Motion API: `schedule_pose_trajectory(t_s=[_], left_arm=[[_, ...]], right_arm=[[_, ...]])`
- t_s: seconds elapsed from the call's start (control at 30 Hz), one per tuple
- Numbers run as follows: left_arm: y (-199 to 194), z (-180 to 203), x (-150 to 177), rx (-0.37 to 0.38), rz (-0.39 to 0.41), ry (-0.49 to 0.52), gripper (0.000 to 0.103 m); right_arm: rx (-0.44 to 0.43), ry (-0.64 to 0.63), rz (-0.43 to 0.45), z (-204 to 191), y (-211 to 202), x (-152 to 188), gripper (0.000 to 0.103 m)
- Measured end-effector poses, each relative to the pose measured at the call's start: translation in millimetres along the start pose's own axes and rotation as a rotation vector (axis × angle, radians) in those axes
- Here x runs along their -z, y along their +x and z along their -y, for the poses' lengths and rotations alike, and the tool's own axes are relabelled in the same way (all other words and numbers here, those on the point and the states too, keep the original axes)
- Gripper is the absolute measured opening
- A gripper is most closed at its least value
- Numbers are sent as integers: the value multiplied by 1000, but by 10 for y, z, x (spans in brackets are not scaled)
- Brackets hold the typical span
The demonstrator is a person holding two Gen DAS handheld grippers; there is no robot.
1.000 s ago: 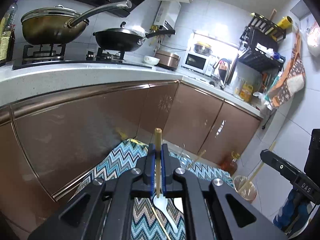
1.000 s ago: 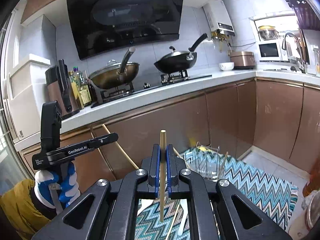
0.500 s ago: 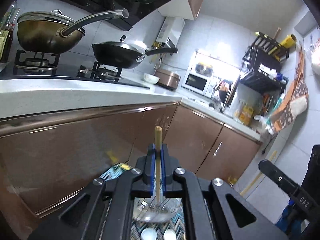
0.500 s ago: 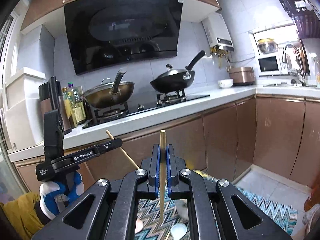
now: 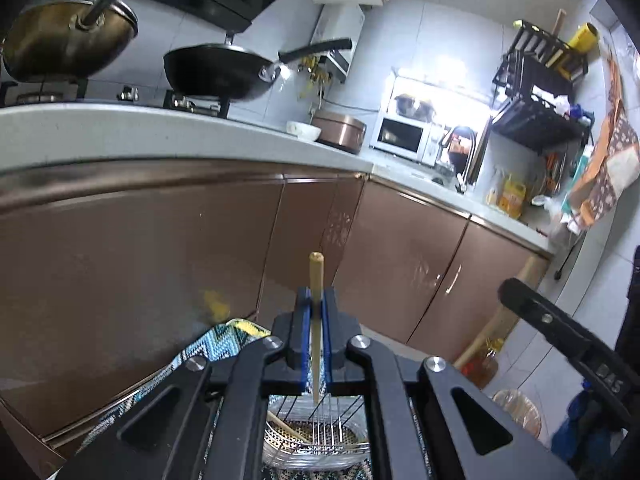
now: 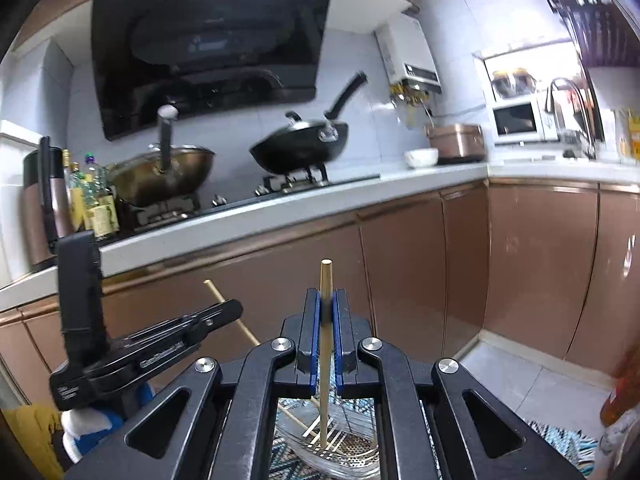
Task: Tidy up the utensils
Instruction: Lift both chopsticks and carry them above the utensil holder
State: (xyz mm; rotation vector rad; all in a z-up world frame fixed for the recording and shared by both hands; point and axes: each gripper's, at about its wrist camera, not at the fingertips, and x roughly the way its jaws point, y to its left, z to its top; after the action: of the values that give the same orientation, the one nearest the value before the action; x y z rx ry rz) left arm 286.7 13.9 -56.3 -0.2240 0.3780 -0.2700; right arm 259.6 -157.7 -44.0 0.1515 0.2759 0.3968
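Altogether two chopsticks (image 5: 316, 312) (image 6: 325, 320), one per gripper.

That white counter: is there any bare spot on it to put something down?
The counter is bare between the black wok and the white bowl. It is crowded left of the stove, where bottles cluster, and by the sink corner.

Left gripper (image 5: 316, 312): black linkage arms with triangular cut-outs, joined by round silver screws; finger insides lined with blue pads (image 5: 306, 332). Right gripper (image 6: 326, 312) is built alike, black with silver screws and blue pads. At the lower left of the right wrist view, white lettering is seen on a black gripper body, too blurred to read, above a blue-and-white glove (image 6: 94, 426).
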Motion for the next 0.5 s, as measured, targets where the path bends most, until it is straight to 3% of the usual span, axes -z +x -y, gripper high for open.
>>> schedule_pose_trajectory(t_s=[0.13, 0.43, 0.5], left_arm=[[179, 31, 153, -14, -35, 30, 5], [546, -75, 547, -34, -150, -2, 7], [531, -78, 568, -26, -159, 3, 9]], right_arm=[[24, 0, -28, 113, 202, 190, 6], [64, -46, -111, 96, 462, 612, 7], [77, -56, -125, 84, 461, 645, 16]])
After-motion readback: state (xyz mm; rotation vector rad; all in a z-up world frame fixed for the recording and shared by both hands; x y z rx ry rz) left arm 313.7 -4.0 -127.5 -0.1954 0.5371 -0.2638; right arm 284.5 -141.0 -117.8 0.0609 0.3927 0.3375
